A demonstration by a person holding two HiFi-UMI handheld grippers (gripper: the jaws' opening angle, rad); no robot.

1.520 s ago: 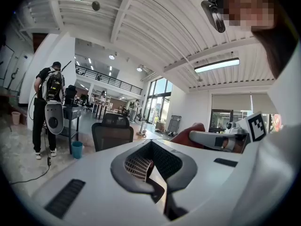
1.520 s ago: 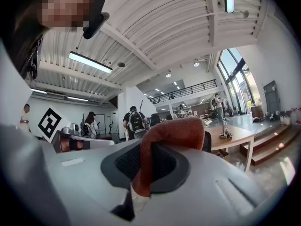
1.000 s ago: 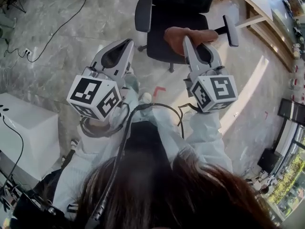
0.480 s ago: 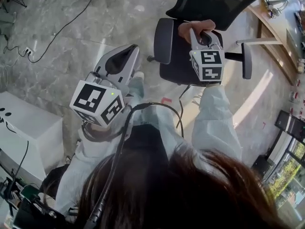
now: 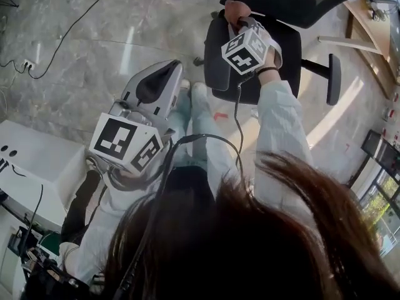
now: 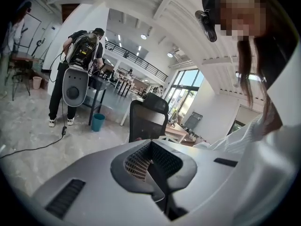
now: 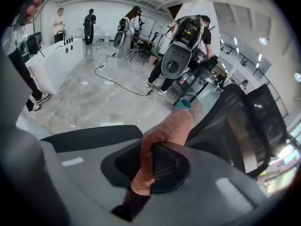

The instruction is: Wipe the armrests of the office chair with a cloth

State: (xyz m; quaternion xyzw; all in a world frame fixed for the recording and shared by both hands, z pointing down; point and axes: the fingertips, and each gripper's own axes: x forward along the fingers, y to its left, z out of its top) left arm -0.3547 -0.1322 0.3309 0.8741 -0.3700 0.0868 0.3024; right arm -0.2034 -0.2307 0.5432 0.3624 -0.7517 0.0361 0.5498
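Note:
The black office chair [image 5: 275,49] stands on the marble floor ahead of me, and the left gripper view shows the chair [image 6: 146,120] from afar. Its left armrest [image 5: 216,58] lies just under my right gripper [image 5: 236,19], which is shut on an orange cloth [image 5: 234,7]. In the right gripper view the cloth [image 7: 162,135] sticks out from between the jaws of that gripper [image 7: 153,149], above the left armrest [image 7: 91,138] and beside the mesh backrest [image 7: 244,117]. The right armrest [image 5: 334,79] is untouched. My left gripper [image 5: 164,72] hangs shut and empty, to the left of the chair; its shut tip [image 6: 151,150] fills the left gripper view.
A white cabinet [image 5: 34,161] stands at my left. A cable [image 5: 72,27] runs over the floor. A wooden desk [image 5: 369,24] is behind the chair at the right. People with backpack gear [image 7: 181,46] stand farther off in the hall.
My right gripper has carried the cloth from over the seat leftward and farther out to the chair's left armrest. The left gripper has stayed roughly in place.

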